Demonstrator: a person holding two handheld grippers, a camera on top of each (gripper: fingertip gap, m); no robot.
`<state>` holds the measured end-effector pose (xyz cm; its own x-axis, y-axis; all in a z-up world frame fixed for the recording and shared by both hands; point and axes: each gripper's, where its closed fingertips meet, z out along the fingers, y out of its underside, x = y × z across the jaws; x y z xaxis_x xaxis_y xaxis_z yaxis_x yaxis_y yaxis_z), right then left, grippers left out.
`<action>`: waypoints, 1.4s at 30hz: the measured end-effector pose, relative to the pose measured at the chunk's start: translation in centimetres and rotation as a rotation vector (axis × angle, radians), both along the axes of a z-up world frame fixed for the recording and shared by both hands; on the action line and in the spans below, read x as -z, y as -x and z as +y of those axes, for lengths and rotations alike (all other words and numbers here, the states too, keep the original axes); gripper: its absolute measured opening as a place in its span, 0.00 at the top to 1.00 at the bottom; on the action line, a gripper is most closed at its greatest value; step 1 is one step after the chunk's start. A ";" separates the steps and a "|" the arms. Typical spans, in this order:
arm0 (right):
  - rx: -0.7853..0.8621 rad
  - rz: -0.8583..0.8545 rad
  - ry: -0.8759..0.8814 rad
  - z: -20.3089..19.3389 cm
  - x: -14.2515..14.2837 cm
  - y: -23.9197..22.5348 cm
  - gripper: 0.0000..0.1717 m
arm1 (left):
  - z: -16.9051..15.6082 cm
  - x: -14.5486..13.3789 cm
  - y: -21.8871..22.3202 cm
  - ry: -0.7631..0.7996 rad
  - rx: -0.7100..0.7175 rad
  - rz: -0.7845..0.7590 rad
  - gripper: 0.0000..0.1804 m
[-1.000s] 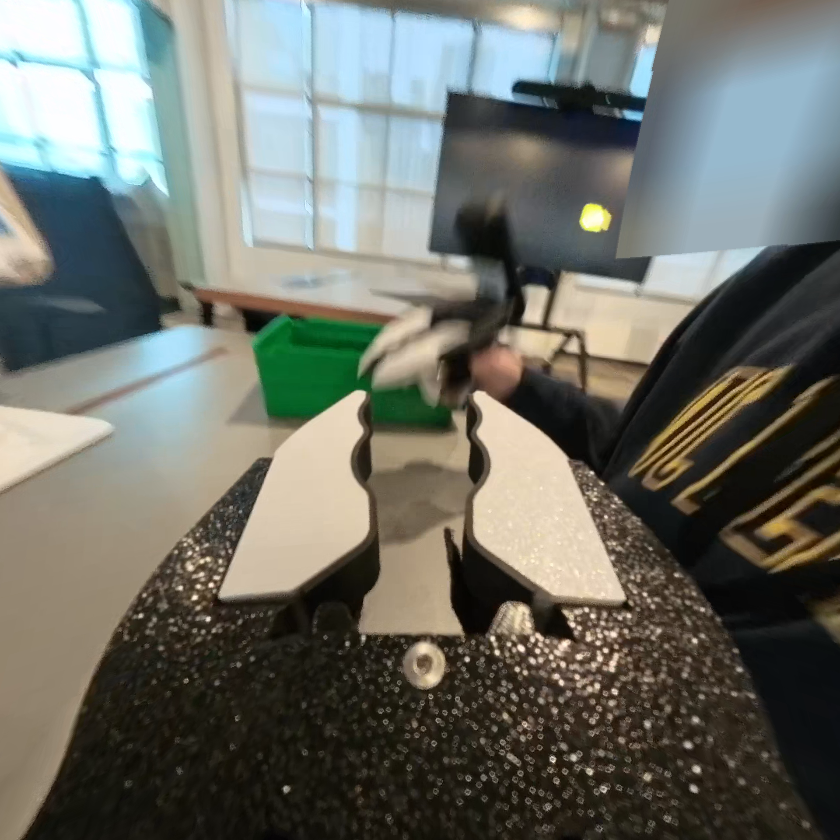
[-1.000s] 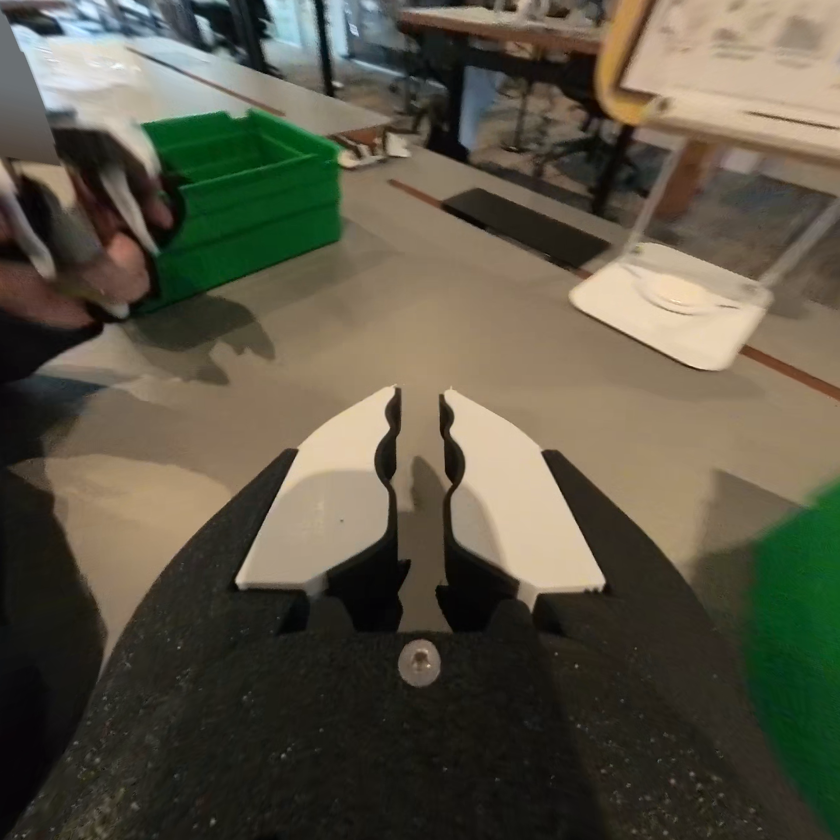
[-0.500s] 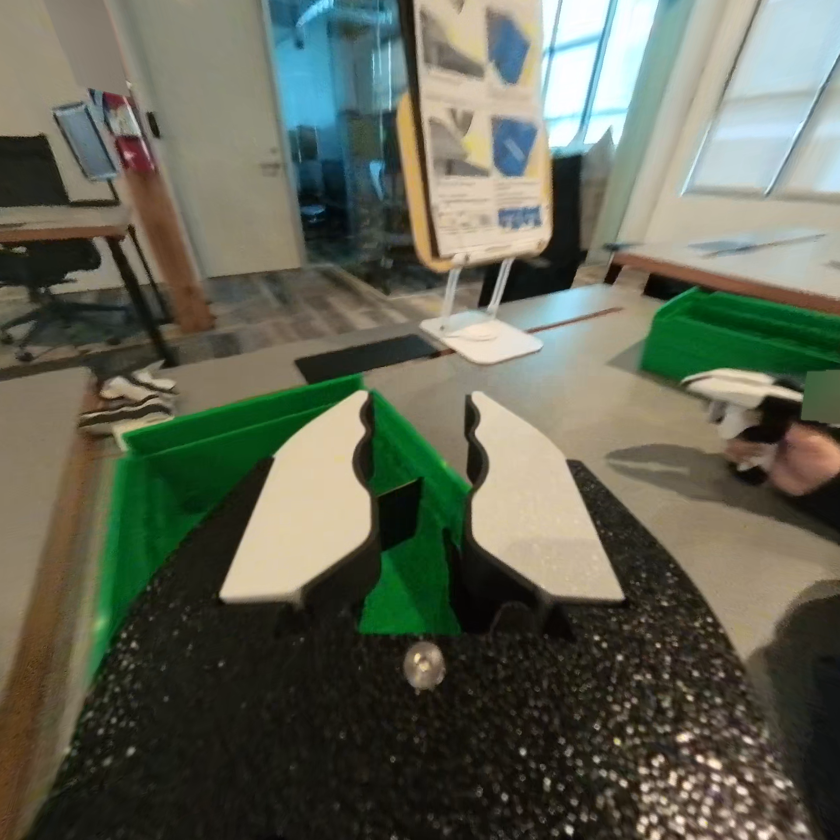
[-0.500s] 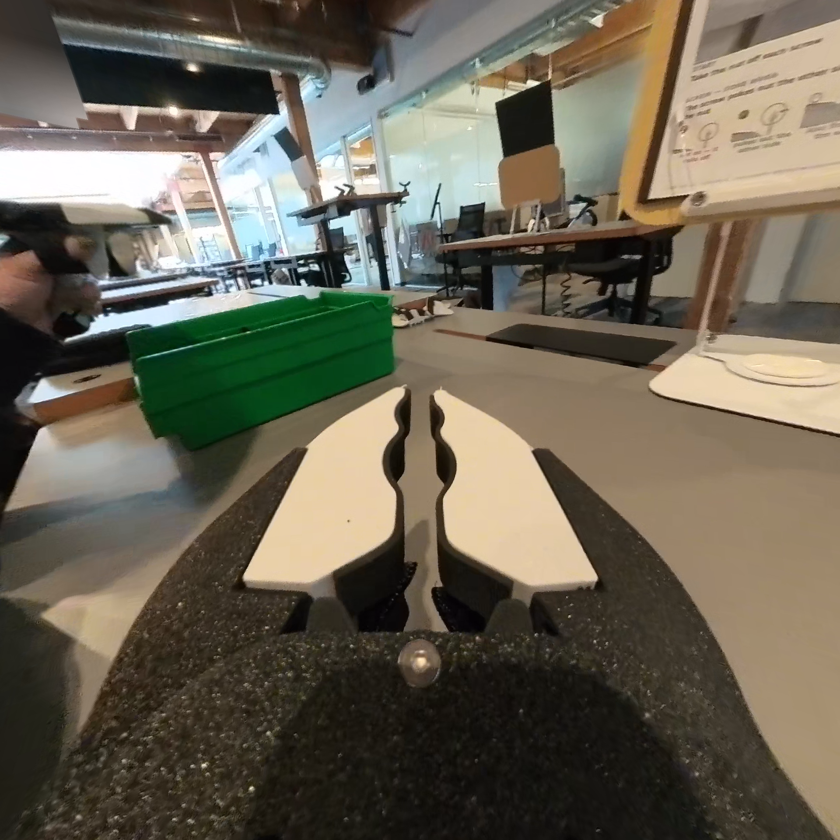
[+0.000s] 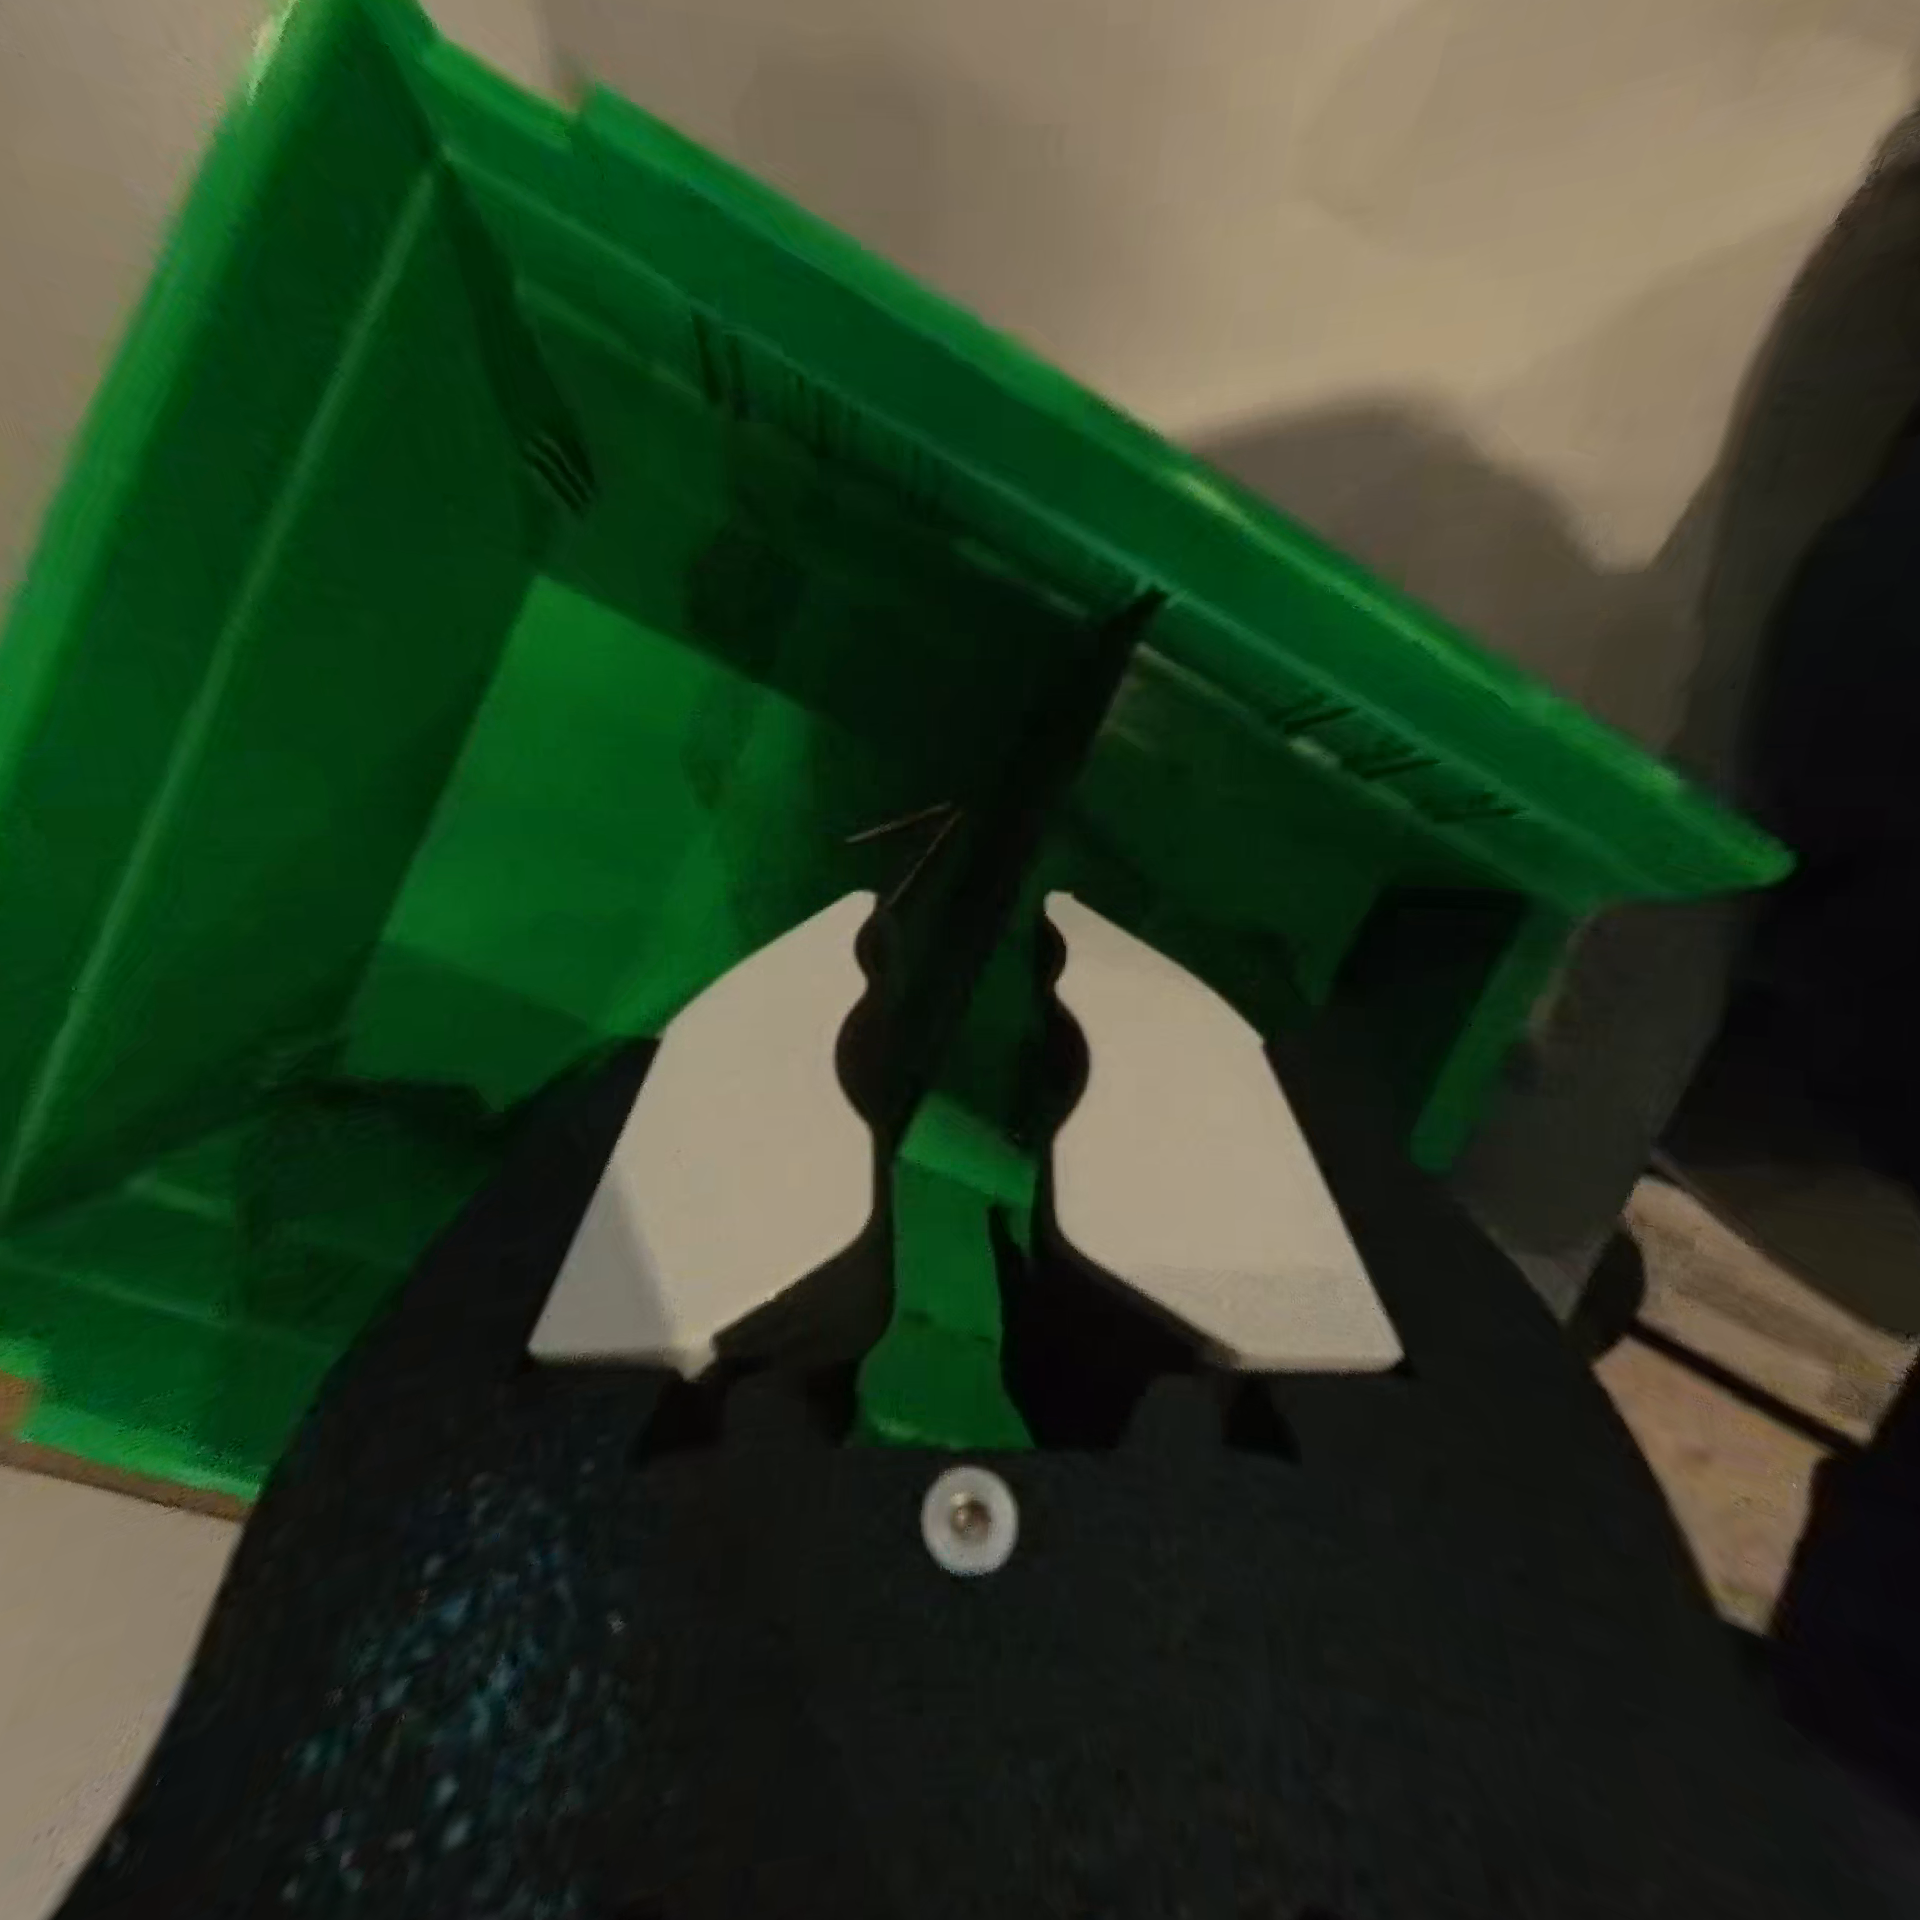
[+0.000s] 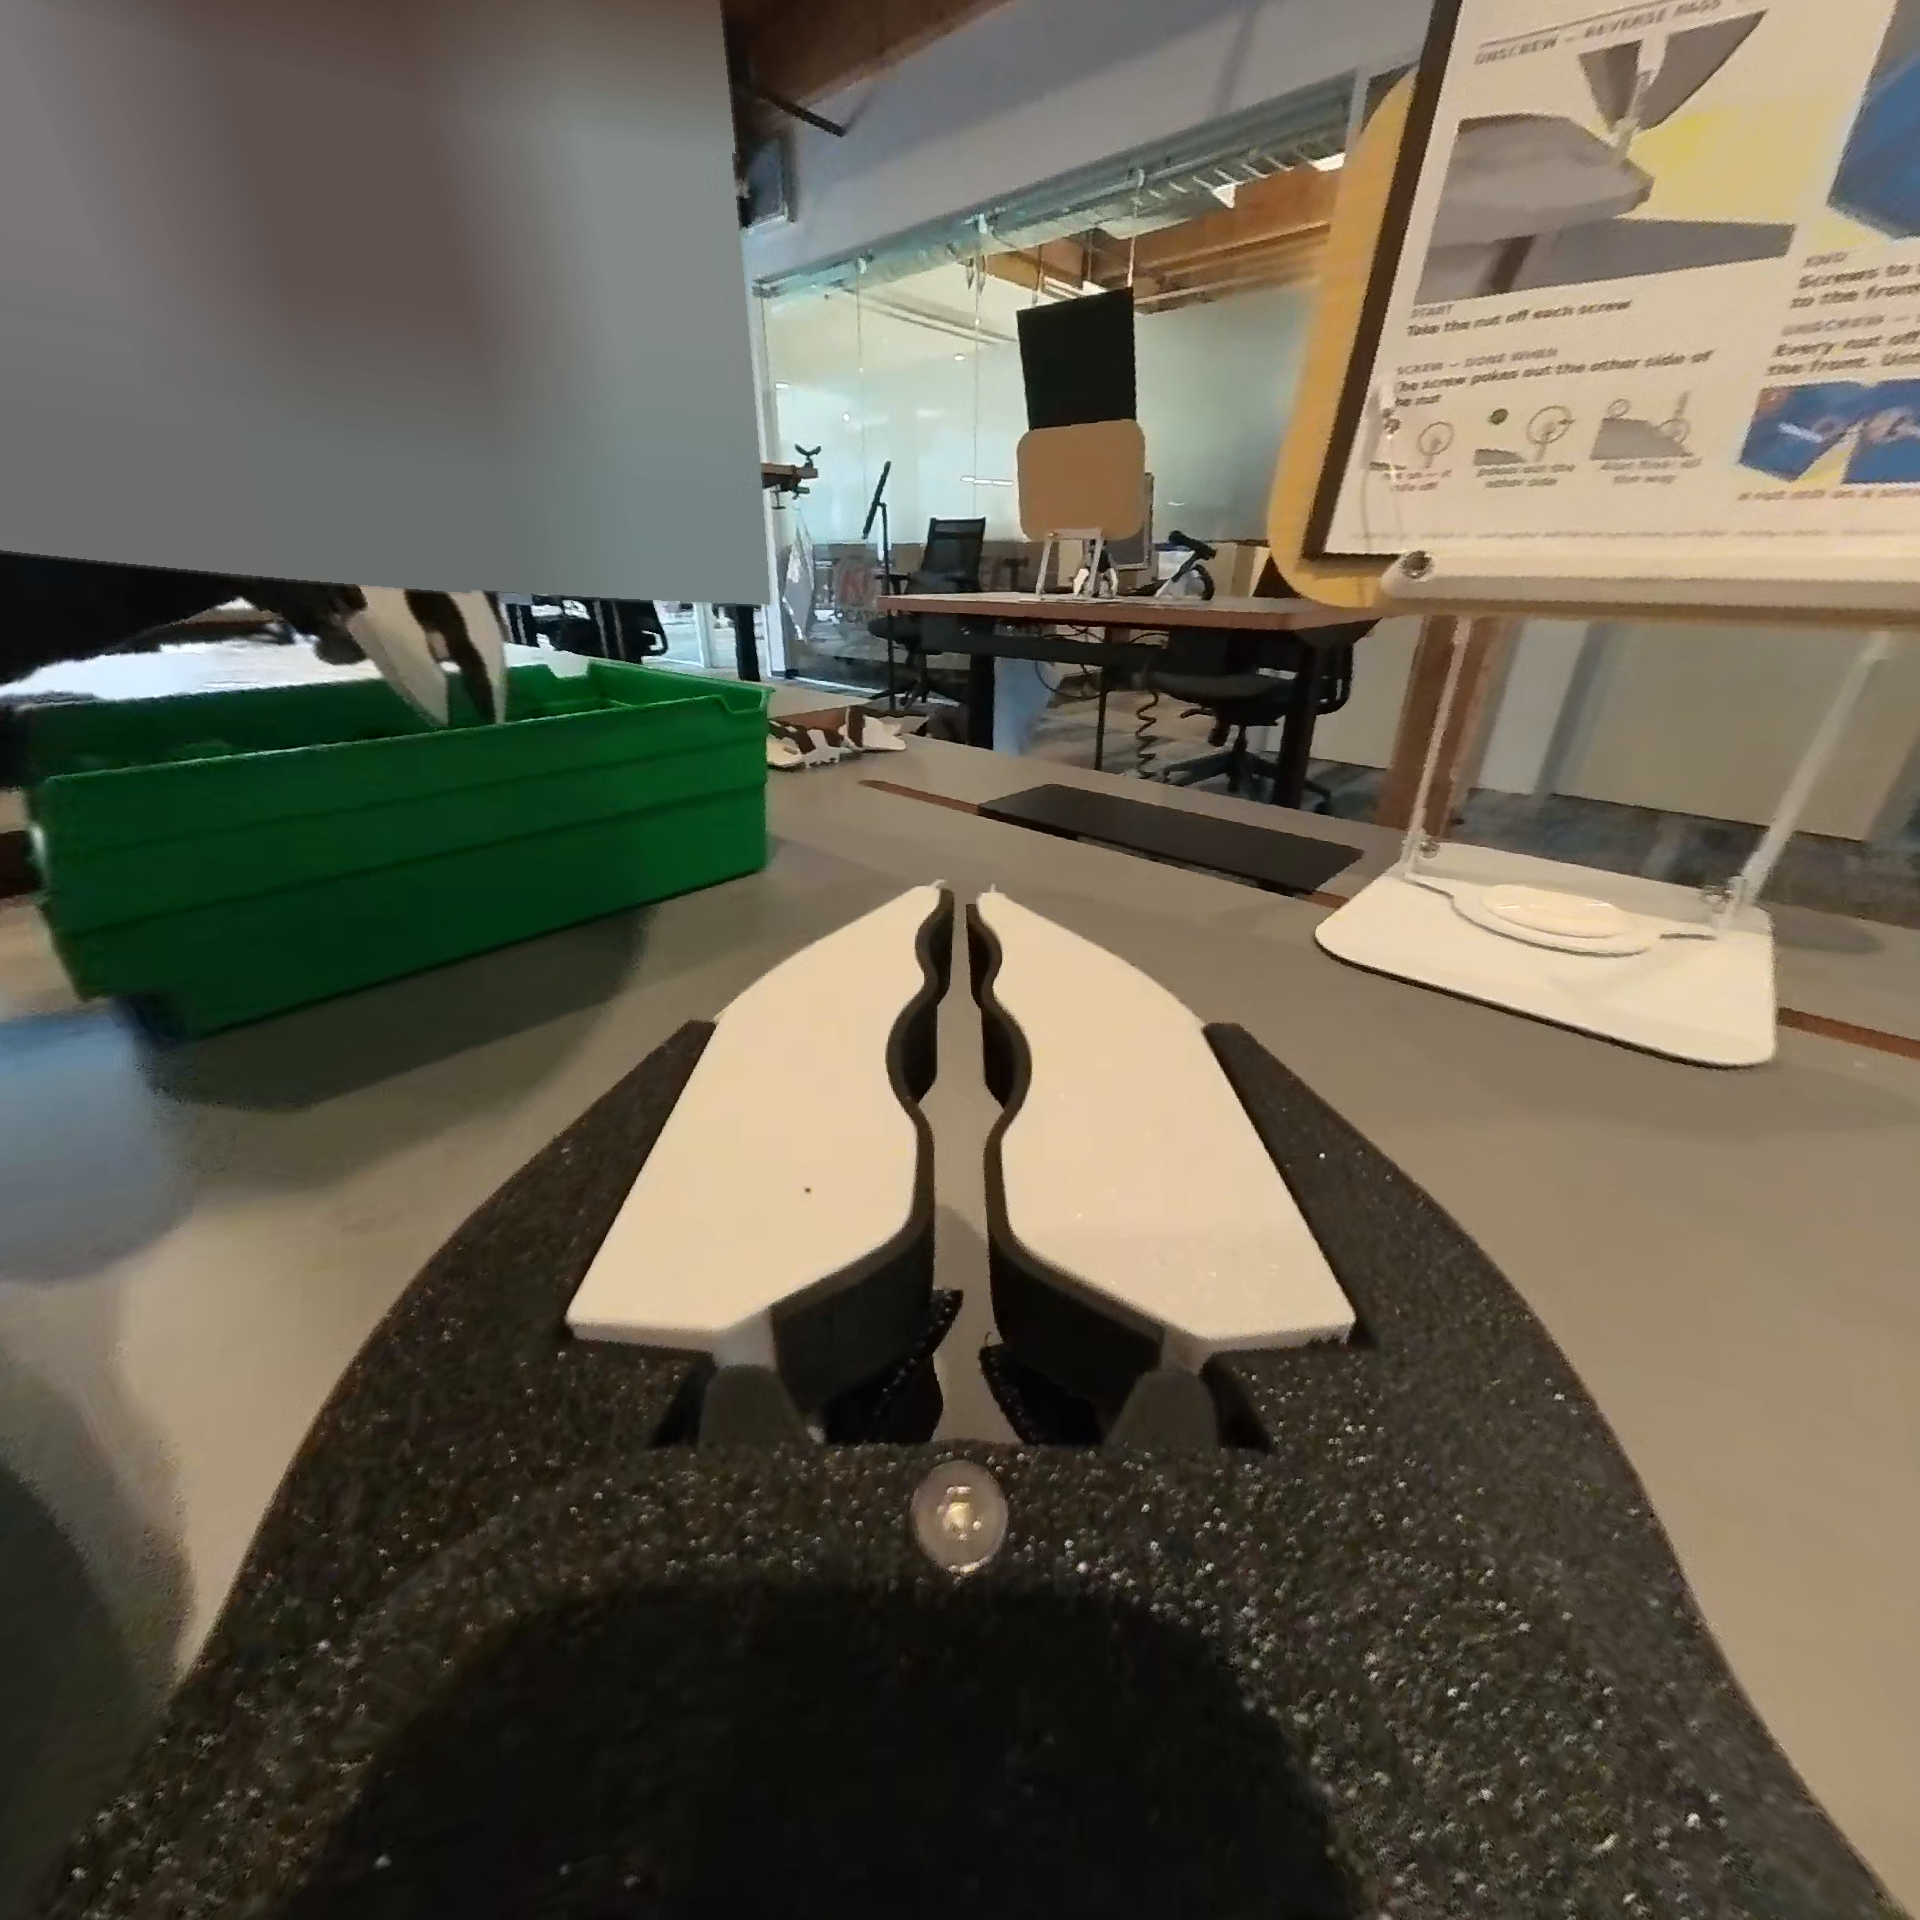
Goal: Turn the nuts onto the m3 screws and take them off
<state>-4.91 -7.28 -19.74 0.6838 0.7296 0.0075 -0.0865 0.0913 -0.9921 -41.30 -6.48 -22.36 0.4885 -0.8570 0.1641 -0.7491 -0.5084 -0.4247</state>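
L gripper (image 5: 961, 904) down inside green bin (image 5: 312, 644), jaws part open, nothing held. R gripper (image 6: 961, 894) over table (image 6: 1558, 1195), nearly shut, bare. Screws/nuts not discernible; pic blurred. Risk: fingers snag dark divider (image 5: 1029, 748), tip bin. Sign stand (image 6: 1558, 966) near R.

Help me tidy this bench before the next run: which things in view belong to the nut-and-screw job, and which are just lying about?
Belongs to the job:
- green bin
- left tongs, open, reaching into the bin
- right tongs, closed and empty, over the grey table
- instruction sheet on its white stand

Just lying about:
- black mat
- small white-and-dark pieces behind the bin
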 end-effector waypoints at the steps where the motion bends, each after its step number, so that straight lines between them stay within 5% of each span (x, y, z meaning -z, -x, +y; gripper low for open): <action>1: 0.013 -0.006 -0.003 0.2 0.0 0.0 0.99 | 0.5 0.4 0.2 0.014 0.033 0.022 0.87; 16: 0.052 -0.028 0.004 1.2 0.3 0.0 1.00 | 1.3 7.4 -0.8 0.113 0.663 0.345 0.95; 26: 0.050 0.018 0.012 1.2 0.0 -0.4 0.99 | 1.0 8.5 -0.4 0.154 0.766 0.425 1.00; 42: 0.041 0.060 0.027 1.4 -0.2 -0.8 0.99 | 1.6 8.7 -1.4 0.073 0.804 0.401 0.95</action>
<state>-4.13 -5.92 -19.54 0.7116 0.7005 -0.0534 -0.1426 0.0697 -0.9873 -39.90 -4.85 -31.07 -0.2216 -0.9588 0.1777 -0.9751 0.2175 -0.0426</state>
